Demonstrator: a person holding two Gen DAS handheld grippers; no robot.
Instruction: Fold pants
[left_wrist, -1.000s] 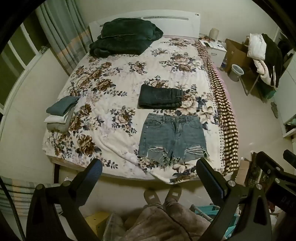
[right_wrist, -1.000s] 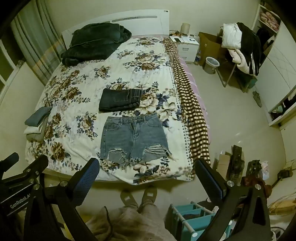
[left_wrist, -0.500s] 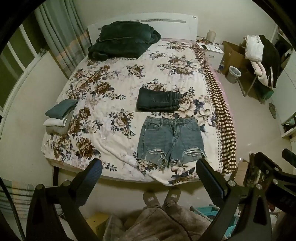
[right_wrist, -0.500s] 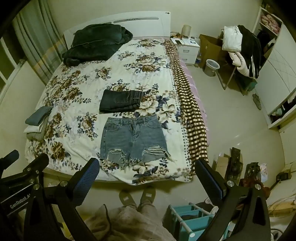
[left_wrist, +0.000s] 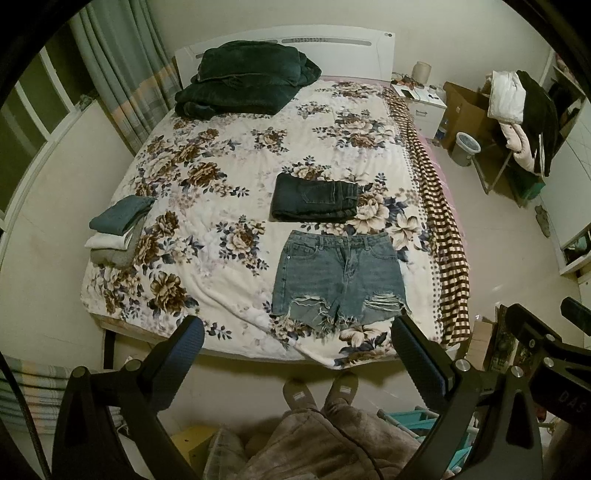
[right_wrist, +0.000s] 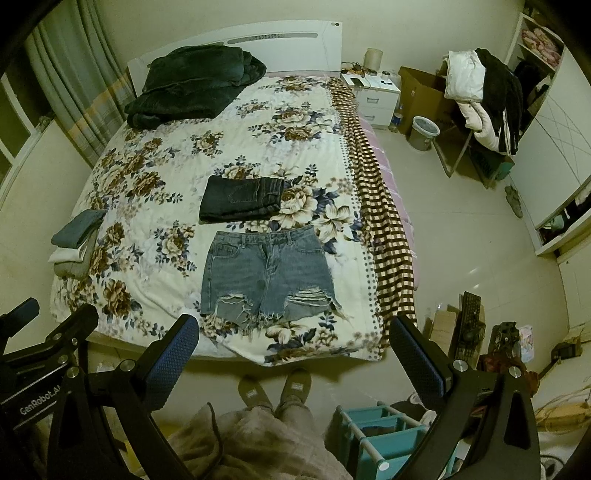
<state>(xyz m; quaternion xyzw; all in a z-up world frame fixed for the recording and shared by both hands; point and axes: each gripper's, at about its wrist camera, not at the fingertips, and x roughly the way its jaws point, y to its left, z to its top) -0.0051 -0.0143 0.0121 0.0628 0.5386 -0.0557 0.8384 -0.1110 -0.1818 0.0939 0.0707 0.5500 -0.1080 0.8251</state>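
We find both the left gripper and right gripper with fingers spread wide, holding nothing, raised above the bed. Denim shorts lie flat near its foot edge.

Faded blue denim shorts with frayed white hems lie at lower centre on a white quilt printed with brown flowers, below dark charcoal folded jeans, beside a brown-and-cream checked blanket.

Left gripper and right gripper both gape wide, empty.
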